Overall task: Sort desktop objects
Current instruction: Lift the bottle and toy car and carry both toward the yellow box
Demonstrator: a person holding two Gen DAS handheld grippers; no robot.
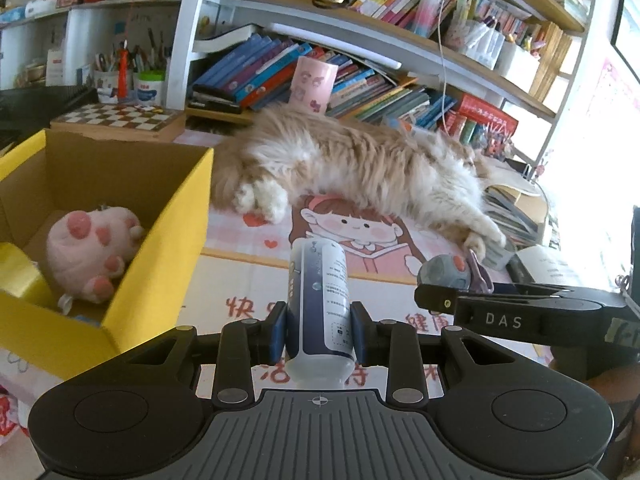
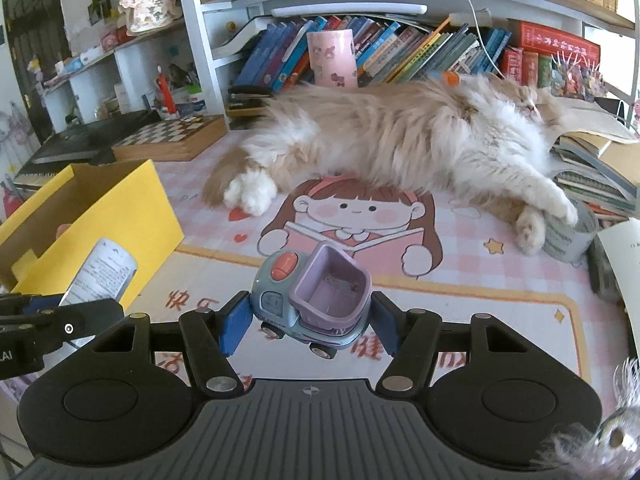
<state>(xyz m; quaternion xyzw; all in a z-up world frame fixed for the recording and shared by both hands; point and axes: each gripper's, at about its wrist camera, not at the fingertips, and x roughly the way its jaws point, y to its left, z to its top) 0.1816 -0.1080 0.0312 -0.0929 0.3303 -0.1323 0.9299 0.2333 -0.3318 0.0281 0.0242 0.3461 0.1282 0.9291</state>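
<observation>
The yellow box point(image 1: 160, 248) stands open at the far left of the worktop point(image 1: 240, 276), and everything else is placed from it. Inside it lie a pink plush paw point(image 1: 94, 252) and, nearer the front corner, a yellow roll point(image 1: 20, 276). Behind the box sits a chessboard case point(image 1: 120, 118), with pen cups point(image 1: 148, 88) on the shelf beyond.

Just right of the box, the left claw point(image 1: 319, 330) is closed partway on a white and blue bottle point(image 1: 318, 292); its blue pads press the bottle's sides, and the bottle points away from the camera, lifted off the pink cartoon mat point(image 1: 360, 240). In the right wrist view this bottle point(image 2: 104, 272) hangs in front of the box's yellow wall point(image 2: 120, 216).

Farther right of the box, the right claw point(image 2: 310, 322) stands about half open and grips a small toy truck point(image 2: 308, 300) with a grey-blue cab and a purple tipper bed, its wheels clear of the mat. The left wrist view shows this truck point(image 1: 444, 272) at the tip of the black claw arm.

Behind both claws, well right of the box, a long-haired orange and white cat point(image 2: 400, 136) lies stretched across the worktop. A pink cup point(image 2: 332, 58) stands behind it against the rows of books point(image 2: 420, 52). At the far right a front paw rests on a grey tin point(image 2: 570, 236), beside a pile of books point(image 2: 592, 176).
</observation>
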